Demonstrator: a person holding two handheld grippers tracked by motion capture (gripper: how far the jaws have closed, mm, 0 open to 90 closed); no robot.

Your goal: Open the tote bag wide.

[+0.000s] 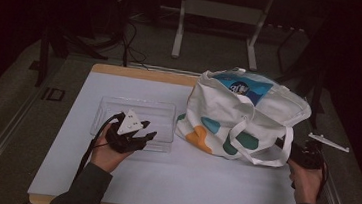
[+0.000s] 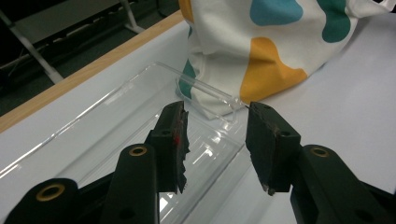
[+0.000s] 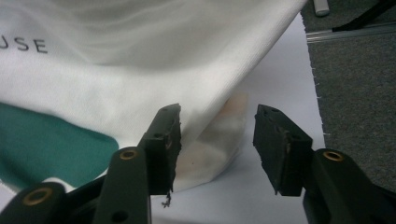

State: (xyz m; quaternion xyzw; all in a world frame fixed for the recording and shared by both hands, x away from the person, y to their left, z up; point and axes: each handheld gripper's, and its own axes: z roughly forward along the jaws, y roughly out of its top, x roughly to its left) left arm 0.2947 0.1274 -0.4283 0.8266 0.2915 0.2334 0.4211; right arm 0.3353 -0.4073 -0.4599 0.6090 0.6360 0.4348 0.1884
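A white tote bag [image 1: 238, 115] with teal, orange and blue patches stands on the white table [image 1: 161, 180], a blue packet [image 1: 243, 85] showing in its open mouth. My left gripper [image 1: 145, 136] hovers open over the near right corner of a clear plastic tray [image 1: 135, 112]; in the left gripper view its jaws [image 2: 217, 140] stand apart above the tray [image 2: 116, 121], with the bag [image 2: 275, 42] beyond. My right gripper [image 1: 295, 150] sits at the bag's right bottom corner. Its jaws [image 3: 217, 144] are open with a fold of the bag's cloth [image 3: 210, 140] just ahead of them.
A white strip [image 1: 328, 141] lies off the table's right edge on grey carpet [image 3: 359, 84]. A wooden rim [image 1: 141, 73] runs along the table's far edge. Metal stand legs [image 1: 178, 31] rise behind the table.
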